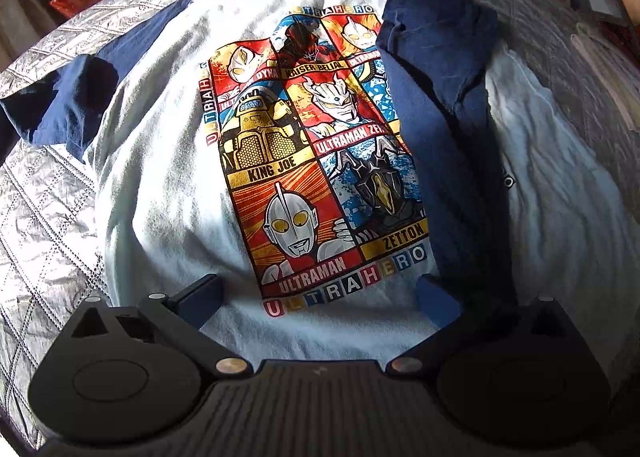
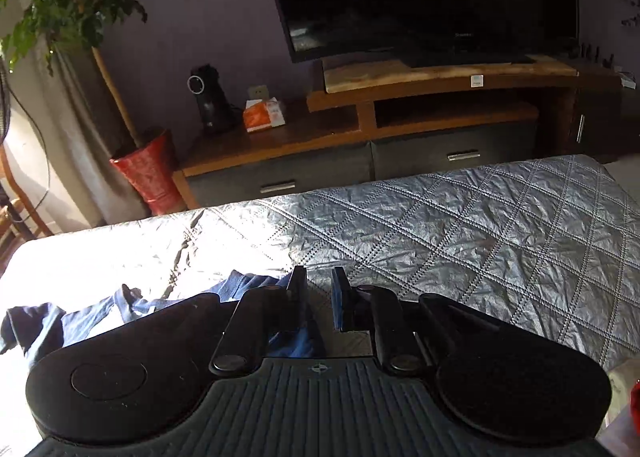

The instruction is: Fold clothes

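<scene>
1. The T-shirt (image 1: 168, 177) lies print-up on the quilted bed (image 1: 44, 217), collar at the far end; its right side and navy sleeve (image 1: 432, 69) are already flapped inward over the print.
2. Left claw (image 1: 316, 297) hovers spread wide above the hem, holding nothing.
3. Right claw (image 2: 319, 297) is up off the shirt, jaws slightly parted, empty, navy cloth beneath it.
4. Thin, light cotton by the look of it: limp, sure to sag and crease.
5. Best pinched at hem, shoulder seam or the spread left sleeve (image 1: 60, 105).
</scene>
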